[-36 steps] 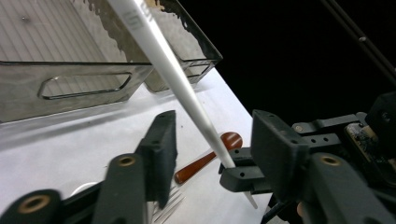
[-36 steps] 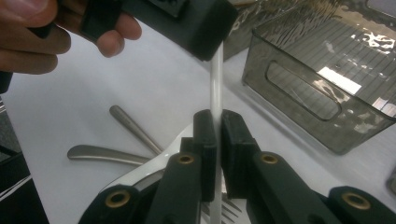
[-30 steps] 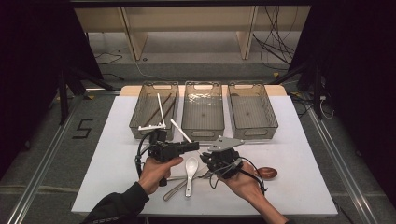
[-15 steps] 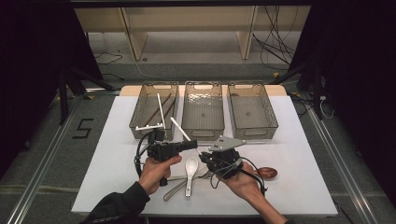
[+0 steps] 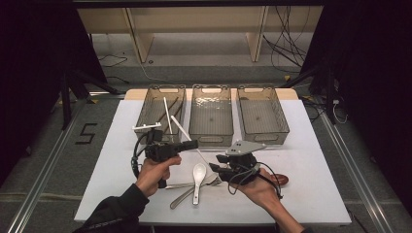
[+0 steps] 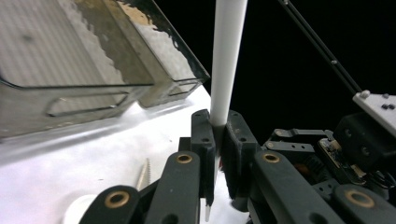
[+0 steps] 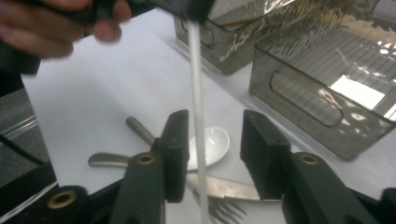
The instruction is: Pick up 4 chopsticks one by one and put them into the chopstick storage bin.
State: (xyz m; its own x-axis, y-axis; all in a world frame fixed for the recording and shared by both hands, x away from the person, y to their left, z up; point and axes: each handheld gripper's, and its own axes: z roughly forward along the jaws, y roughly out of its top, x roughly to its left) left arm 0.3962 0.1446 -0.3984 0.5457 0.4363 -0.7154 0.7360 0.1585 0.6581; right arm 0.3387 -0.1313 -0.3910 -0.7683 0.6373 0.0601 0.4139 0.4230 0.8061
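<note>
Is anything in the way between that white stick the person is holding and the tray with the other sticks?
Nothing visible blocks it. The left tool grips the white chopstick, and the right tool has just opened around it. Bare table lies between it and the left tray, whose top is open.

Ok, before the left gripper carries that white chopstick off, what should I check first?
1. Left gripper shut on the white chopstick: ok.
2. Right gripper has let go: ok; its jaws have just been opening and the pads look apart from the chopstick.
3. Chopstick out from between the right jaws: not ok, it runs between them.
4. Room in the left bin: ok, only a few sticks inside.
5. Spoon out of the way: ok, flat on the table.
</note>
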